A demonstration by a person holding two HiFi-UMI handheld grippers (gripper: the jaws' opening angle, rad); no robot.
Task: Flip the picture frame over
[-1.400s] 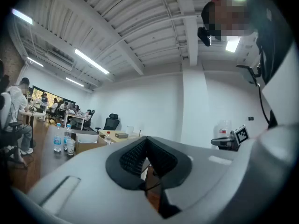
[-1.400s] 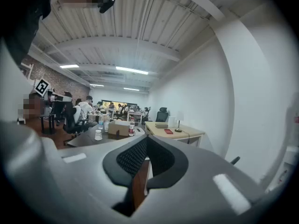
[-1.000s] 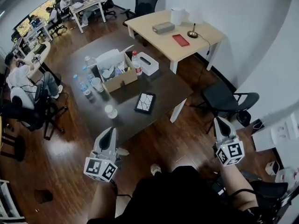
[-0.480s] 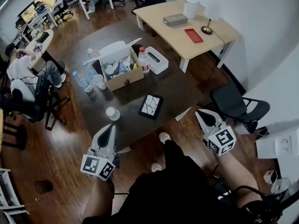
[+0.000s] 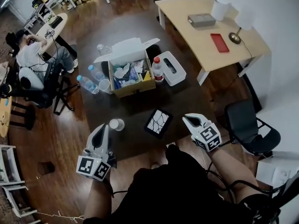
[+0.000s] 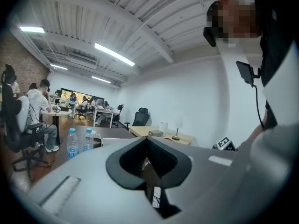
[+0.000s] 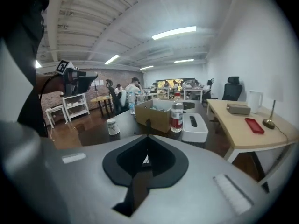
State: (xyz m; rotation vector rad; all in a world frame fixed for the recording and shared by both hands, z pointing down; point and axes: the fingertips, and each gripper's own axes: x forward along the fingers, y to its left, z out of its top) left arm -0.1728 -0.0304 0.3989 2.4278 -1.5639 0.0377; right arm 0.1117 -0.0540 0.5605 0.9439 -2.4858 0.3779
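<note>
Both jaws clenched on nothing, left gripper (image 5: 103,127) and right gripper (image 5: 188,118) flank the picture frame (image 5: 158,122), flat by the dark table's (image 5: 187,97) near edge. A closed-jaw poke could shove it off onto the wood floor (image 5: 60,171), or topple the paper cup (image 5: 116,124) nearby. Open office, light desk (image 5: 180,13) beyond.

open cardboard box (image 5: 133,88) sits on the dark table (image 5: 187,99), with a red-capped bottle (image 5: 158,69) and a white tissue box (image 5: 172,68) just beside it. water bottles (image 5: 88,84) on its other side, lone paper cup (image 5: 117,124) near the table's edge, black office chair (image 5: 247,127) standing apart.
</note>
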